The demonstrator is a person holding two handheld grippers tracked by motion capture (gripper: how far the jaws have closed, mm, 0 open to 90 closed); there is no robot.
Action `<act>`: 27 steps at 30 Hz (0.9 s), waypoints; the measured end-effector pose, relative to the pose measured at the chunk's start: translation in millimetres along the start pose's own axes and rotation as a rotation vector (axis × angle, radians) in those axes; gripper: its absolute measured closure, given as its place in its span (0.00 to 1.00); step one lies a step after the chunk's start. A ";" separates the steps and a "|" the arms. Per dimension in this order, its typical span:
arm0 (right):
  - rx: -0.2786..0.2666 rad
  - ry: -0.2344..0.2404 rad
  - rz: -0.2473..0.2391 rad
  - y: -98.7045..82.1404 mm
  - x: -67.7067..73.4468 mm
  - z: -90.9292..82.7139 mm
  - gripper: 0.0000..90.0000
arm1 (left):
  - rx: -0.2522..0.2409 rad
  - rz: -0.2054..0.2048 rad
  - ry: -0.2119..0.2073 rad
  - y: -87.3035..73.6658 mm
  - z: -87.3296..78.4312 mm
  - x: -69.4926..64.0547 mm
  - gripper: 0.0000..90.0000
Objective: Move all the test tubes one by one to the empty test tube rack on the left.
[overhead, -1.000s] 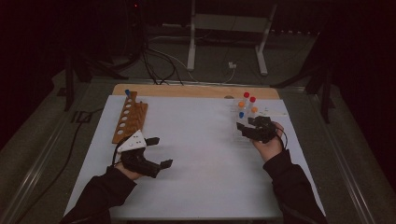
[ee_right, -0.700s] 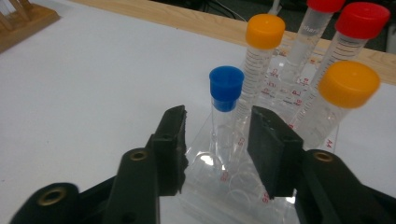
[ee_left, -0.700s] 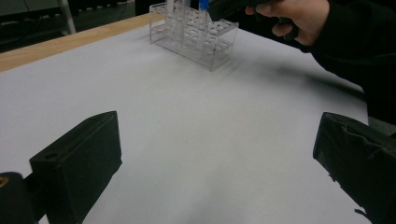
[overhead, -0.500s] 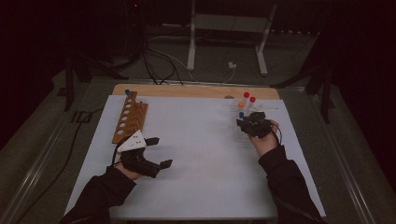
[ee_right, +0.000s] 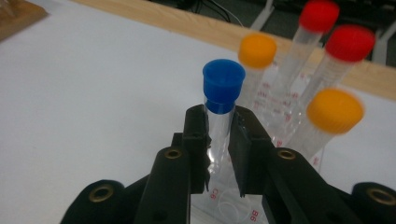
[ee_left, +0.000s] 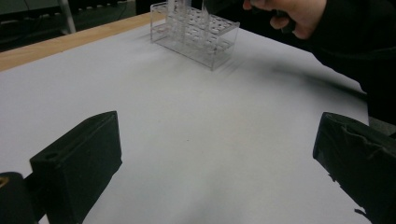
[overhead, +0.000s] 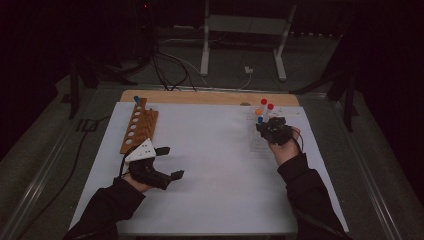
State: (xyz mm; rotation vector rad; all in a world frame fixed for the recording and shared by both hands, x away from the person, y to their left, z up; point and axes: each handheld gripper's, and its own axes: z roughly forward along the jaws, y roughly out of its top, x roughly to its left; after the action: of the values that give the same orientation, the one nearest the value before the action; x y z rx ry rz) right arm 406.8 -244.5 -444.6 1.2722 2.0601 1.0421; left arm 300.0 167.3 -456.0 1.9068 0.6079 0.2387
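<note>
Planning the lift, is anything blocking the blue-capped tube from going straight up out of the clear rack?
Nothing visible. The right gripper clamps the blue-capped tube below its cap; the orange and red tubes stand beside it, not above.

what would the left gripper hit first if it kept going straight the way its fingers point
Probably the clear tube rack. The left gripper is open over bare white table sheet, and its own view looks across that sheet toward the rack, with the person's other hand just beyond. Depth is hard to judge.
</note>
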 end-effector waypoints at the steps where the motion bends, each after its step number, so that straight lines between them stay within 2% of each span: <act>1: -0.007 -0.004 -0.007 2.6 0.7 -3.0 0.85 | 0.000 0.000 -0.003 0.5 0.0 -0.2 0.02; 7: -0.055 -0.011 -0.052 18.1 6.4 -24.4 0.85 | -0.007 -0.005 -0.021 5.9 0.1 -0.2 0.02; 13: -0.086 0.060 -0.093 23.1 20.6 -42.5 0.85 | -0.008 -0.002 -0.050 14.3 3.6 -1.9 0.02; 19: -0.067 0.150 -0.158 10.2 48.2 -47.8 0.85 | 0.000 0.018 -0.087 23.3 12.2 -6.3 0.03; 27: -0.028 0.278 -0.211 -16.4 86.3 -50.3 0.85 | -0.009 0.039 -0.128 34.1 24.4 -11.3 0.06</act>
State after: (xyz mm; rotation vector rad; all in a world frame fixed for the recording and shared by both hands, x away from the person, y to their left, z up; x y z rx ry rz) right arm 323.6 -188.8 -430.4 0.9128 2.3160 1.1977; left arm 311.2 131.7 -433.9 1.9098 0.4832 0.1425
